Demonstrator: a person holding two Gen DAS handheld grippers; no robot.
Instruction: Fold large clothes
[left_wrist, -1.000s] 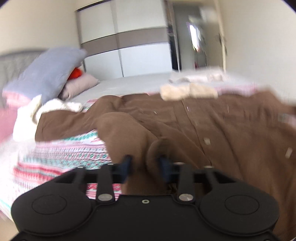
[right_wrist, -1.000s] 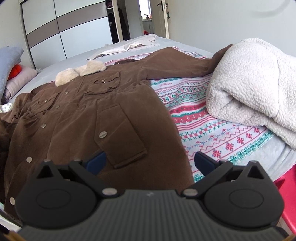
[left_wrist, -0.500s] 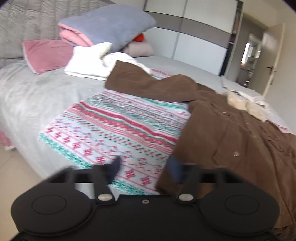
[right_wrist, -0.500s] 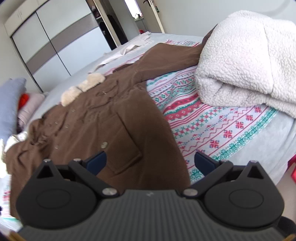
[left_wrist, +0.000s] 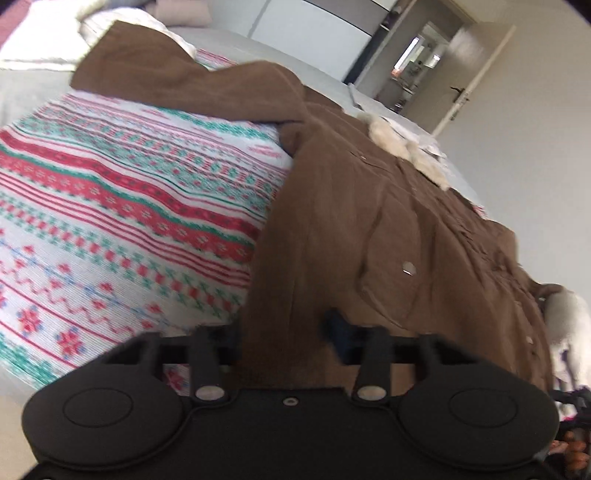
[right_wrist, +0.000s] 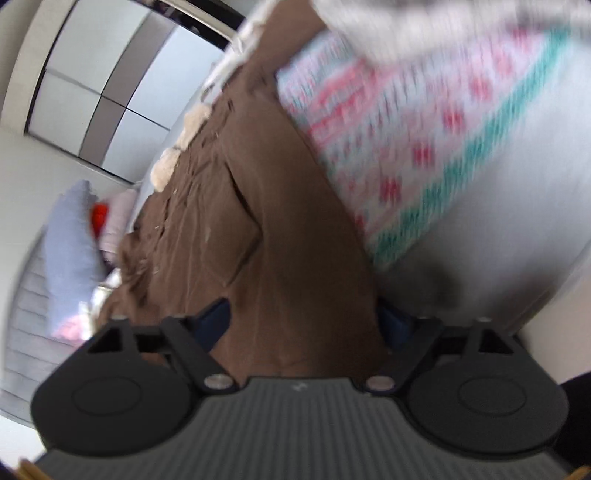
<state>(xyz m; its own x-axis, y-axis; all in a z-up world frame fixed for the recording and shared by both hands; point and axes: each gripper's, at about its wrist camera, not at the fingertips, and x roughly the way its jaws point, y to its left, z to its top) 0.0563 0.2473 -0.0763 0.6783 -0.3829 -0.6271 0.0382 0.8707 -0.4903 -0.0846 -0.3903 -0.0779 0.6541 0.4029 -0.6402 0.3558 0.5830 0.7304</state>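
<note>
Both grippers dropped to brown coat hem; left gripper closed, clamping it; right gripper closing around hem, contact unclear. Fleece collar, snap buttons.

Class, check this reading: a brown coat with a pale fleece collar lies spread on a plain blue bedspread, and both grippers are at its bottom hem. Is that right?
One detail is wrong. The bedspread is not plain blue: the left wrist view shows it white with red and green patterned bands. The rest stands: the brown coat with its pale fleece collar lies spread on it, with the left gripper and right gripper at its bottom hem.
</note>
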